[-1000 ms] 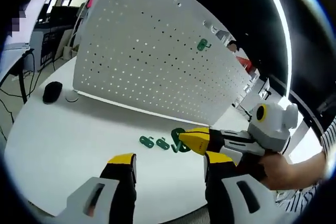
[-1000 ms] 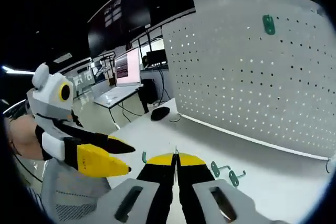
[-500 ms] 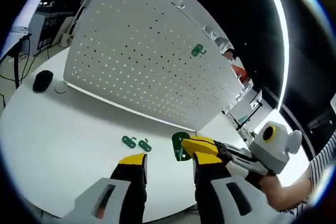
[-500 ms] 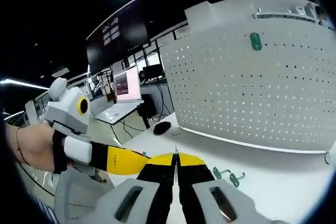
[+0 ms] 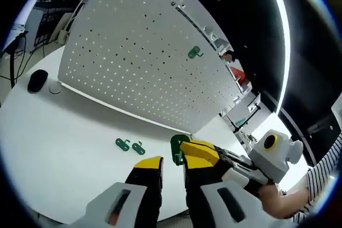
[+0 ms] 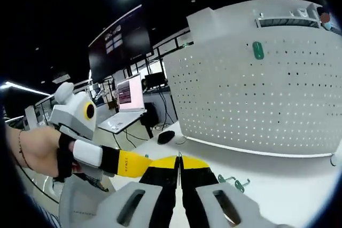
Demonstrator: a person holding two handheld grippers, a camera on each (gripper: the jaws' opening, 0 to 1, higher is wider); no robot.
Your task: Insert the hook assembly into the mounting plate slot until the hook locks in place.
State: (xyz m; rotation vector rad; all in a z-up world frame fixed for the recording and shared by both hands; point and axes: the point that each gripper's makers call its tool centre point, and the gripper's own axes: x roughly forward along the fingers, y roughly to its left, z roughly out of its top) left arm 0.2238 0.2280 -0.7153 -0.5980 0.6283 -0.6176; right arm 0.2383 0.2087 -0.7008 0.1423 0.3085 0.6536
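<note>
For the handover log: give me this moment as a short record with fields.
surface: white table
panel: white pegboard, standing upright on the table
hook on panel: one green hook, hung near the top
loose hooks: two green hooks lying on the table before the pegboard
right claw: shut on a green hook piece
left claw: open, holding nothing

The right gripper (image 5: pixel 184 153), clamped on a green hook (image 5: pixel 175 148), is now closer to the left gripper (image 5: pixel 168 166), whose yellow-tipped jaws have narrowed to a small gap.
</note>
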